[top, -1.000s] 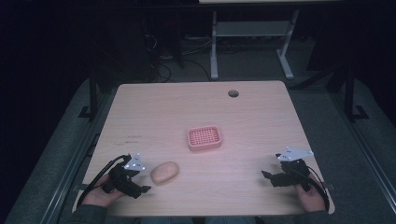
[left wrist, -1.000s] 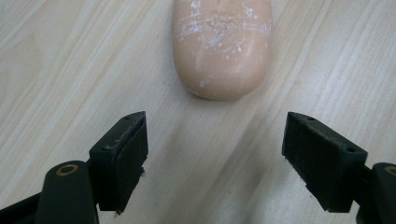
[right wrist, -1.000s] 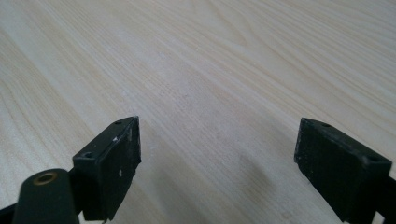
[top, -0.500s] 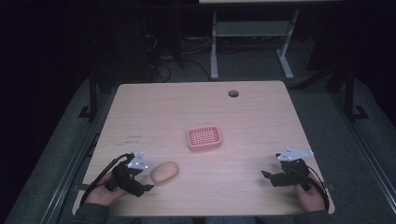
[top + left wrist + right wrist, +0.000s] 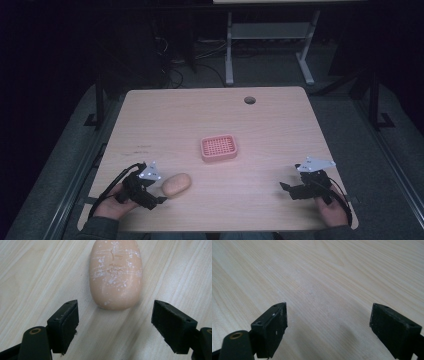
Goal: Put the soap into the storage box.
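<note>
A peach-coloured oval soap bar lies on the wooden table near the front left; in the left gripper view the soap bar shows white scuffs. My left gripper is open just left of it, its jaws wide apart with the bar's near end just ahead of them. A pink ridged soap dish sits at the table's middle. My right gripper is open at the front right, over bare wood.
A round cable hole is near the table's far edge. A white desk frame stands on the dark floor behind. Bare tabletop lies between the two grippers.
My left gripper has edged right toward the soap bar, closing the gap. The right gripper has stayed in place.
</note>
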The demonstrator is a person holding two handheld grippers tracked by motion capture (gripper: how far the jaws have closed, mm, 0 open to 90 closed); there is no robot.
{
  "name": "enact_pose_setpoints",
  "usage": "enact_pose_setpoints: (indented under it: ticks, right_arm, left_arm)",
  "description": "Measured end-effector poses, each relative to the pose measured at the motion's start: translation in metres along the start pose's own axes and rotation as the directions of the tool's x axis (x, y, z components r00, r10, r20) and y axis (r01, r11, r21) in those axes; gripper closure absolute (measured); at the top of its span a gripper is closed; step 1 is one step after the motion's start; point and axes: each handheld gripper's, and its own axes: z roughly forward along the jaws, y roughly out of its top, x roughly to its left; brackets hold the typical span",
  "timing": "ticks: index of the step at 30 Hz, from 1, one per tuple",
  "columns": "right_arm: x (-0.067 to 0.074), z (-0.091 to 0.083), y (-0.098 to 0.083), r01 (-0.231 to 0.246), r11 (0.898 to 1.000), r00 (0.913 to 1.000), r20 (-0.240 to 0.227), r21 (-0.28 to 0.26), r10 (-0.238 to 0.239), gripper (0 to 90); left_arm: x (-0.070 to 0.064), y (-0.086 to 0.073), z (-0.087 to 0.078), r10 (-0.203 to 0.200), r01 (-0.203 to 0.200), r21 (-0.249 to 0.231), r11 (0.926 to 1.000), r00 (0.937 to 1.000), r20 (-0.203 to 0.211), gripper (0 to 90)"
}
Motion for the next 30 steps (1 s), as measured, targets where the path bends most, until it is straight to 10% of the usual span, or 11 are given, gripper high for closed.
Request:
enact_pose_setpoints:
  ticks: [30]
  right_arm:
    - [0.001,0.000,0.002,0.005,1.000,1.0000,0.001,-0.008,-0.005,14.1]
  left_arm:
    - [0.003,0.016,0.008,0.024,-0.024,-0.003,0.9997,0.9996,0.016,21.8]
